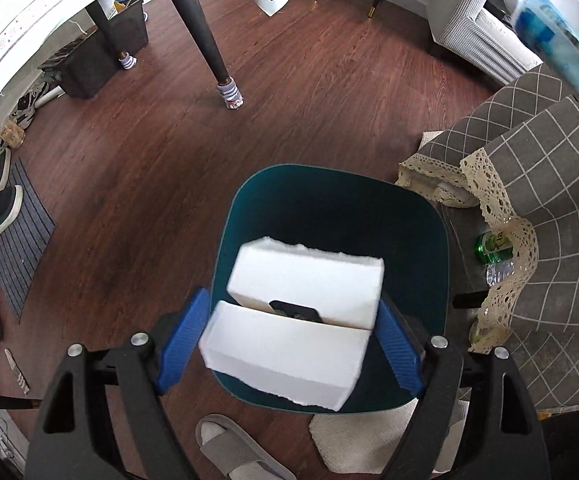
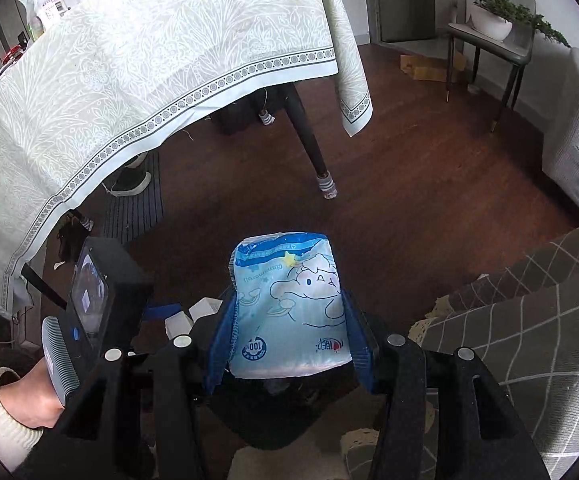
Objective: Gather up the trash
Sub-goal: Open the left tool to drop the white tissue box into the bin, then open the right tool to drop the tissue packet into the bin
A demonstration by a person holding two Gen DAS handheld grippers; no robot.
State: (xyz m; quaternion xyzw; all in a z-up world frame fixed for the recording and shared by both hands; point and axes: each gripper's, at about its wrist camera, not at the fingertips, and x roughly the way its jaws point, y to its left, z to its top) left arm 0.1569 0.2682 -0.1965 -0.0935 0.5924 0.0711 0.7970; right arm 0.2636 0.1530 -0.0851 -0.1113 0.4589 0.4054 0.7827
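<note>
left gripper (image 1: 289,340) clamped on foam block (image 1: 297,320) above bin (image 1: 429,232), lower centre | right gripper (image 2: 289,340) clamped on blue packet (image 2: 289,304) | neither dropped yet

Left wrist cam sits behind the left tool (image 1: 289,344), looking steeply down over its fingers onto the dark green bin (image 1: 417,240) right below, wood floor (image 1: 289,100) beyond. Right wrist cam sits behind the right tool (image 2: 289,344), pitched less steeply, facing across the room toward the cloth-covered counter (image 2: 149,60). Both close to what they hold. Shared: the floor, the sock-footed counter leg (image 1: 209,40) (image 2: 313,148), the grey checked cloth (image 1: 549,200) (image 2: 529,320) at right, the sofa (image 1: 473,20) (image 2: 577,140). The left tool also shows at lower left in the right view.
</note>
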